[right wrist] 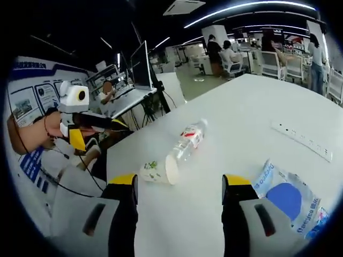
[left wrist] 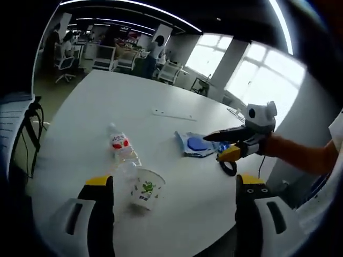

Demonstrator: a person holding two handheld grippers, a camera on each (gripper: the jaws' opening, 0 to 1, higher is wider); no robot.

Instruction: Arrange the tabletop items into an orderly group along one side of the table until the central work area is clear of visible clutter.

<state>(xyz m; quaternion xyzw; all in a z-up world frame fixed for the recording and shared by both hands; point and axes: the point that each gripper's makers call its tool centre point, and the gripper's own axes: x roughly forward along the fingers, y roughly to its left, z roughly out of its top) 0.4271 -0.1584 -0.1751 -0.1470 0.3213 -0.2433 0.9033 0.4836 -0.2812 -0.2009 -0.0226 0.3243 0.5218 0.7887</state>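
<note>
1. The left gripper [left wrist: 174, 184] is held low over the near edge of the white table [left wrist: 107, 101], its two yellow-tipped jaws spread wide with nothing between them.
2. Just ahead of its left jaw, a paper cup [left wrist: 146, 191] with a green print is seen lying on its side, mouth toward a clear plastic bottle [left wrist: 121, 148] with a red label, also lying flat; the two look to be touching or nearly so.
3. Further right, near the table's right edge, a blue-and-white plastic packet [left wrist: 195, 144] is laid flat, and a black cable loop [left wrist: 228, 167] is seen just beside it at the edge.
4. The right gripper [left wrist: 225, 144] is seen coming in from the right on an orange sleeve [left wrist: 300, 155], poised by the packet; whether it touches the packet cannot be told.
5. In the right gripper view, the right gripper [right wrist: 179, 187] is carried with jaws parted and empty above the tabletop, the packet [right wrist: 289, 201] just right of its right jaw.
6. The cup [right wrist: 159, 172] and bottle [right wrist: 187, 140] are seen ahead of its left jaw, close to the table's edge, with a white power strip [right wrist: 303, 141] well apart further back.
7. The left gripper [right wrist: 115, 126] is seen off the table's edge.
</note>
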